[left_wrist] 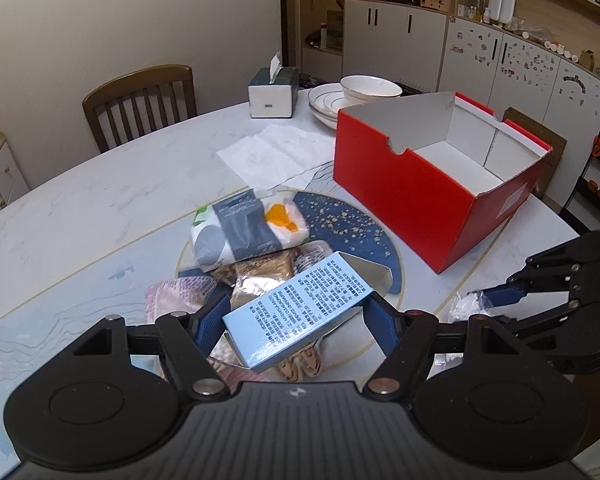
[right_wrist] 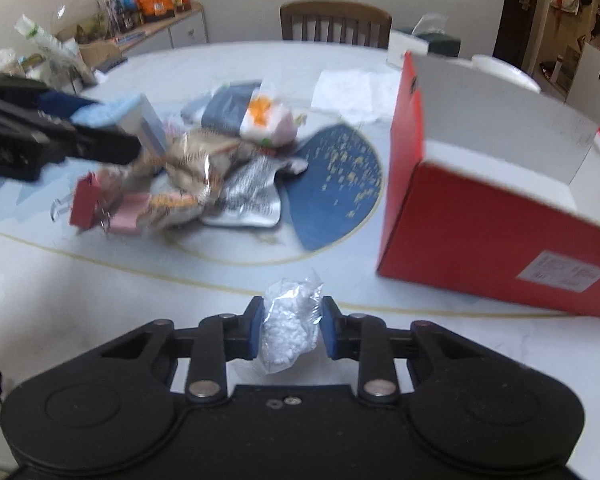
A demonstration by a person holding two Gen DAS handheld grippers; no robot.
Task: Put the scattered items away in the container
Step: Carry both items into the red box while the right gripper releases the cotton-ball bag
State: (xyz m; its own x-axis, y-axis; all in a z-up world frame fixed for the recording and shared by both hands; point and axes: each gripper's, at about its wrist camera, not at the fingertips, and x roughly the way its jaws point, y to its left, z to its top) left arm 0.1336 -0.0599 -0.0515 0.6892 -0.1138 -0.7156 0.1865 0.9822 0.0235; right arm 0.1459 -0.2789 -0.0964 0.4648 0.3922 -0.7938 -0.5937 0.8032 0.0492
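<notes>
My left gripper point(left_wrist: 296, 314) is shut on a light blue printed carton point(left_wrist: 300, 300), held tilted above a pile of snack packets point(left_wrist: 244, 232) on the round table mat. In the right wrist view the same left gripper point(right_wrist: 100, 124) and carton point(right_wrist: 140, 116) show at the left. My right gripper point(right_wrist: 290, 320) is shut on a small clear bag of white bits point(right_wrist: 288, 332), low over the table. That bag point(left_wrist: 466, 306) and right gripper point(left_wrist: 496, 296) also appear at the right of the left wrist view. The open red box point(left_wrist: 412, 196) point(right_wrist: 480, 248) stands to the right, its white inside bare where visible.
Paper napkins point(left_wrist: 276, 152), a tissue box point(left_wrist: 272, 94) and stacked plates with a bowl point(left_wrist: 364, 92) sit behind the pile. A red binder clip point(right_wrist: 86, 200) and a pink one point(right_wrist: 126, 220) lie at the pile's near left. A wooden chair point(left_wrist: 140, 100) stands beyond the table.
</notes>
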